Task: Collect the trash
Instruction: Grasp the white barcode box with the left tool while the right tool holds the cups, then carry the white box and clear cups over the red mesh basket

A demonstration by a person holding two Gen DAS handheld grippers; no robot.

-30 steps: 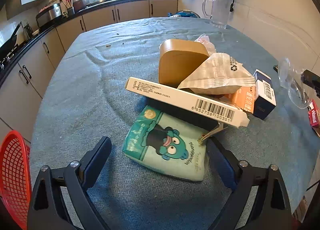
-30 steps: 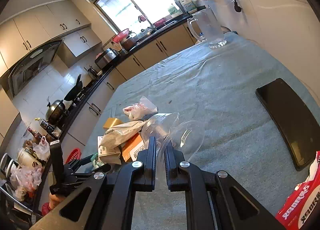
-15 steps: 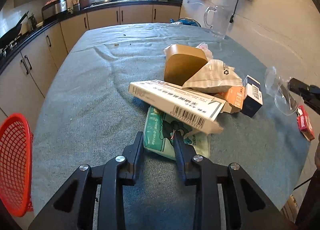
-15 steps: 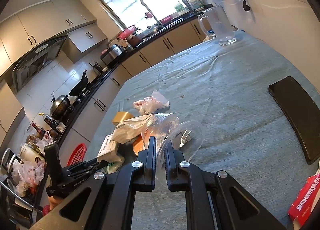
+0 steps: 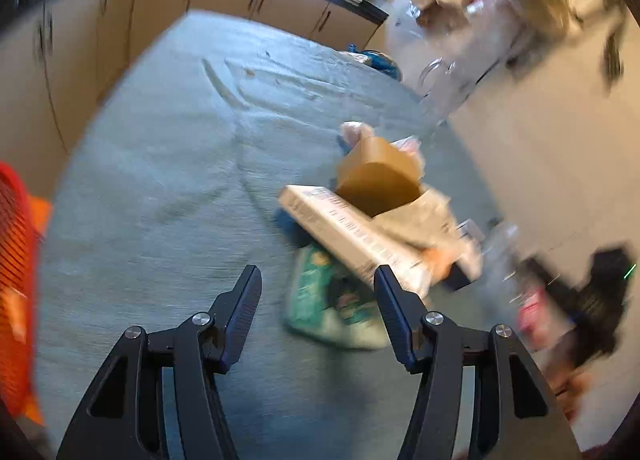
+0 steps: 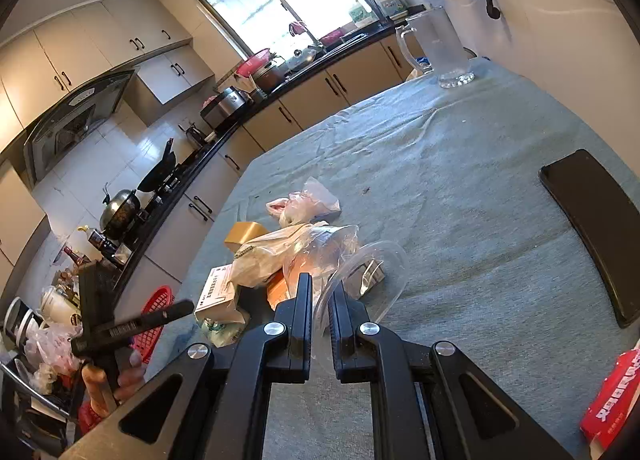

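Observation:
A trash pile lies on the grey-blue tablecloth: a long white box [image 5: 352,236], a brown box [image 5: 378,176], a crumpled paper bag [image 5: 420,220] and a green cartoon packet [image 5: 332,300]. My left gripper [image 5: 316,284] is open and empty, raised just short of the packet; this view is blurred. My right gripper [image 6: 320,292] is shut on a clear plastic cup with its bag [image 6: 360,272], held above the table beside the pile [image 6: 260,260]. The left gripper [image 6: 132,324] shows in the right wrist view at the table's left edge.
A red mesh basket [image 5: 16,260] stands off the table's left side, also in the right wrist view [image 6: 154,316]. A glass pitcher [image 6: 444,52] stands at the far end, a black pad [image 6: 592,228] on the right, a red packet [image 6: 616,392] near the front right.
My left gripper closed near the green packet, then opened again and swung, blurring its view. My right gripper kept the plastic cup and drifted slightly nearer the pile.

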